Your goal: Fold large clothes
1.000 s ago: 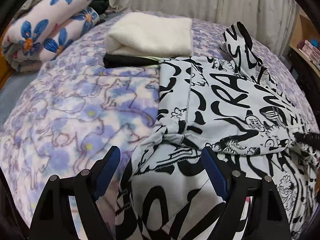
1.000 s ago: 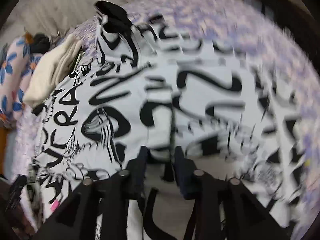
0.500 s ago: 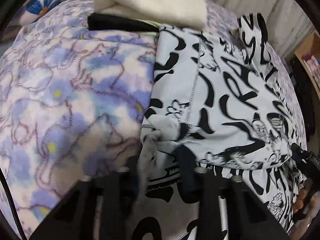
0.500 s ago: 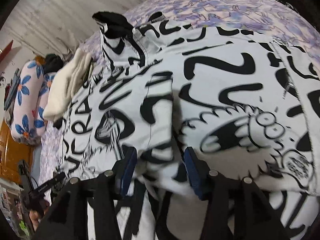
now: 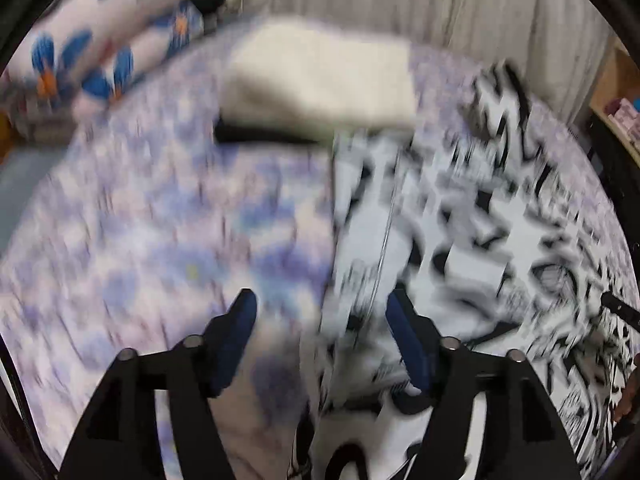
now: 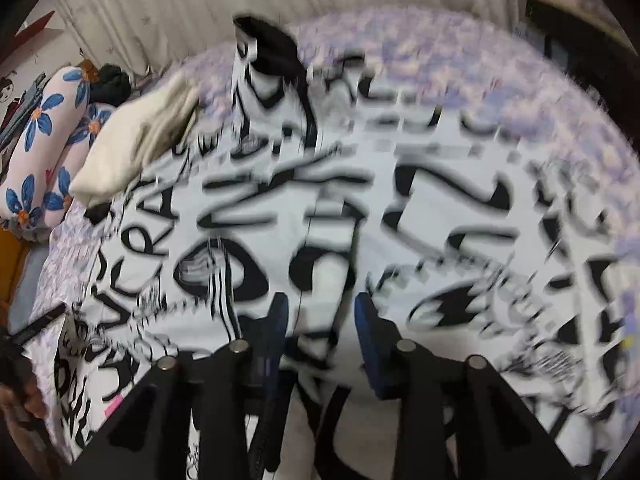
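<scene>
A large white garment with bold black lettering (image 5: 460, 220) lies spread on the bed, its left edge running down the middle of the blurred left wrist view. My left gripper (image 5: 320, 308) straddles that edge with its jaws opening; the blue pads (image 5: 240, 320) stand well apart and press on nothing. In the right wrist view the same garment (image 6: 400, 200) fills the middle. My right gripper (image 6: 320, 316) has a raised fold of it between its jaws, which are closing on the cloth.
The purple patterned bedspread (image 5: 140, 220) covers the bed. A folded cream cloth (image 5: 320, 76) on a black one sits at the far side, next to a rolled floral quilt (image 5: 100, 40). A wooden shelf (image 5: 620, 92) stands on the right. A curtain hangs behind.
My left gripper shut on the garment's edge half a second ago, then let go and pulled back. The right gripper shifted along the garment, still with a fold between its jaws.
</scene>
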